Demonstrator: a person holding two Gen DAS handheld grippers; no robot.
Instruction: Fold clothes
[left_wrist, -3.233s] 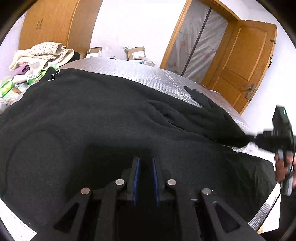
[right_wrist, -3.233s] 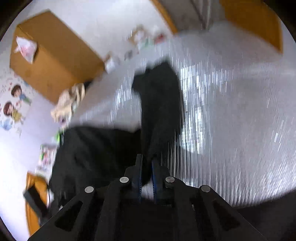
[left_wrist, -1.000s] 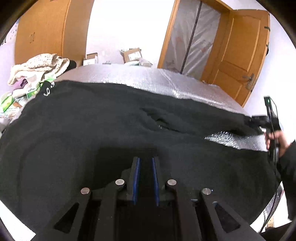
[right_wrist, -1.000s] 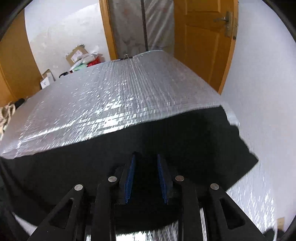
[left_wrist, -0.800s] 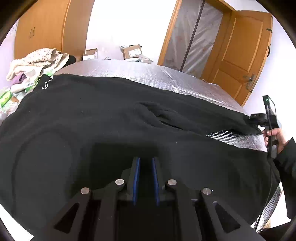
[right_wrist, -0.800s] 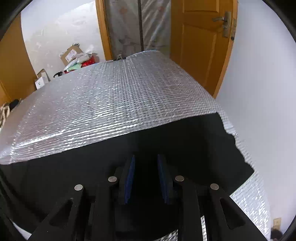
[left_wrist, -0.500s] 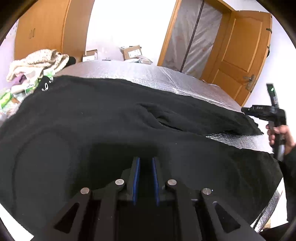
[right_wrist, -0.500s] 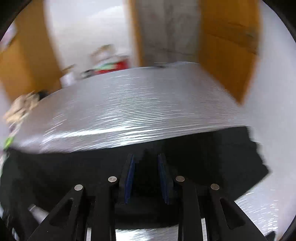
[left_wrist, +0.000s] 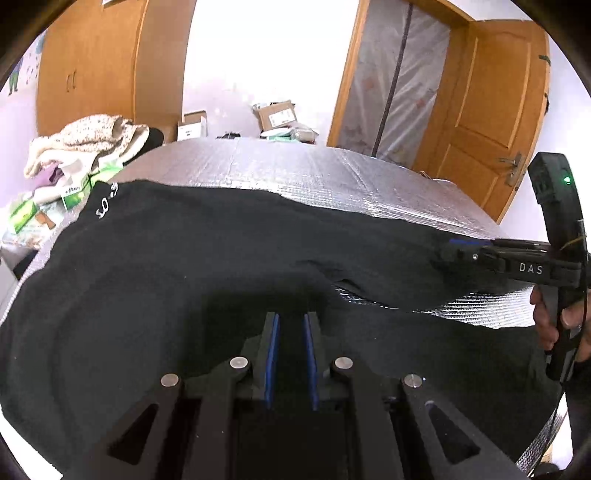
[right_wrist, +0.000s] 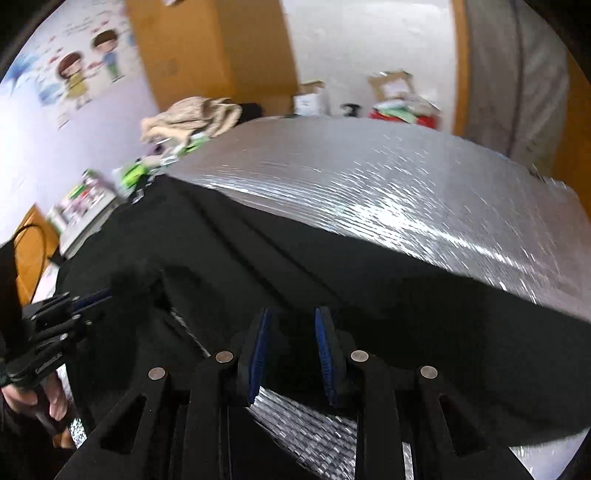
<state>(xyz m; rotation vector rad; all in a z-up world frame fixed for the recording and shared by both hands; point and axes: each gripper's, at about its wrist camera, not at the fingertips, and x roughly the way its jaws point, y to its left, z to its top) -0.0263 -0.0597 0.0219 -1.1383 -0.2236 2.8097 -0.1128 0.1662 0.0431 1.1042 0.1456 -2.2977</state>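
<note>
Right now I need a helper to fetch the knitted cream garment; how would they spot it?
Start at the silver quilted table and go to its far left corner, before the wooden wardrobe. The cream knitted garment lies heaped there over green packets; it alone is pale and nubbly, unlike the flat black garment.

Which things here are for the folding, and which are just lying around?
For the folding:
black garment spread on the silver table cover
left gripper
right gripper

Just lying around:
cream knitted pile
green packets
cardboard boxes
wooden door
wardrobe
</note>
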